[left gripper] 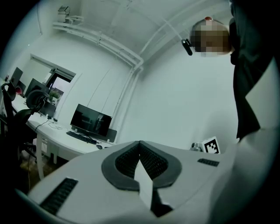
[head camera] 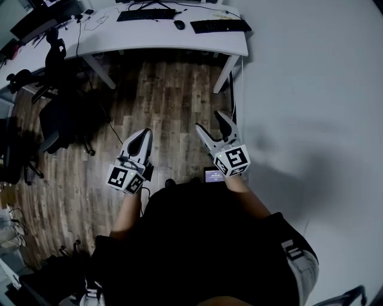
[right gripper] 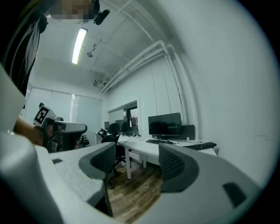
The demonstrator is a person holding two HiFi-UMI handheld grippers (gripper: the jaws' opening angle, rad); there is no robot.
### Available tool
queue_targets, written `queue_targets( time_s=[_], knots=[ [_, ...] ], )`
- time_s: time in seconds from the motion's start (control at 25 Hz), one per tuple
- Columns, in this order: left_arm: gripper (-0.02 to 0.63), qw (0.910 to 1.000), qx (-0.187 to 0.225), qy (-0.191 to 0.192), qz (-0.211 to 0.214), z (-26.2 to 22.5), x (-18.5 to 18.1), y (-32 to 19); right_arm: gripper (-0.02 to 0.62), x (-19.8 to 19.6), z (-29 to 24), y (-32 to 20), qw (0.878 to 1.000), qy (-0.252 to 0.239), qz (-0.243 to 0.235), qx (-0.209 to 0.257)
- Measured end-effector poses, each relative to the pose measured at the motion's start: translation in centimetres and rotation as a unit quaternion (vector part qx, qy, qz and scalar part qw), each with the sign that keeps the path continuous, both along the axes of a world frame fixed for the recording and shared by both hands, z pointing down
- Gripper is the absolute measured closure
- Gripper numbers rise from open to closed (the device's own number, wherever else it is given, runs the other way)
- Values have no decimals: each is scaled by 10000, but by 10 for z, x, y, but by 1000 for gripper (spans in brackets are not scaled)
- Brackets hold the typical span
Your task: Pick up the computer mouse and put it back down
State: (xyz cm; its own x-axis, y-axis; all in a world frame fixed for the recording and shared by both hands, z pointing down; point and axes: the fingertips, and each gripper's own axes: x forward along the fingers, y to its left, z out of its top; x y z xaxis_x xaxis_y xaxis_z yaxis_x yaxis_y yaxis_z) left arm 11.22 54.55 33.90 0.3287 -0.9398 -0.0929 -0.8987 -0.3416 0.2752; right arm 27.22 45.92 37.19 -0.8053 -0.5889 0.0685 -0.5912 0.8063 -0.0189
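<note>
The black computer mouse [head camera: 179,24] lies on the white desk [head camera: 149,39] far ahead, between two black keyboards [head camera: 146,14] [head camera: 220,25]. In the left gripper view the mouse [left gripper: 99,147] is a small dark spot on the desk, right of a keyboard. Both grippers are held level over the wood floor, well short of the desk. My left gripper [head camera: 143,132] [left gripper: 140,142] is shut, pads together, with nothing in it. My right gripper [head camera: 210,121] [right gripper: 135,162] stands open and empty; through its gap I see floor and a desk leg.
Black office chairs [head camera: 60,113] stand at the left by the desk. A white wall [head camera: 311,89] runs along the right. A monitor [left gripper: 91,121] [right gripper: 165,124] stands on the desk. Wood floor [head camera: 161,101] lies between me and the desk.
</note>
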Motion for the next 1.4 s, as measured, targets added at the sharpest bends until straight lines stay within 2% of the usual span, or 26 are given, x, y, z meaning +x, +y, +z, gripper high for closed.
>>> queue_targets(
  time_s=[0.12, 0.28, 0.44, 0.68, 0.92, 1.16, 1.4],
  knots=[
    [612, 10000, -69, 3, 40, 1, 10, -3, 304, 12, 1, -3, 9998, -137, 34, -144],
    [612, 9999, -58, -53, 63, 2, 21, -8, 305, 30, -5, -12, 9993, -348, 91, -70],
    [612, 9998, -151, -95, -7, 10, 33, -7, 305, 47, -4, -13, 9993, -359, 122, -71],
    [612, 9994, -177, -260, -170, 13, 56, -16, 307, 63, -3, -17, 9990, -434, -62, 38],
    [612, 9989, -238, -233, -320, 21, 68, -22, 308, 74, 10, -28, 9986, -469, -233, -58],
    [612, 9978, -436, -131, -481, 35, 54, -27, 313, 71, 23, -43, 9984, -456, -243, -245],
    [612, 9970, -492, -18, -596, 58, 17, -65, 318, 39, 45, -79, 9982, -327, -298, -401]
  ],
)
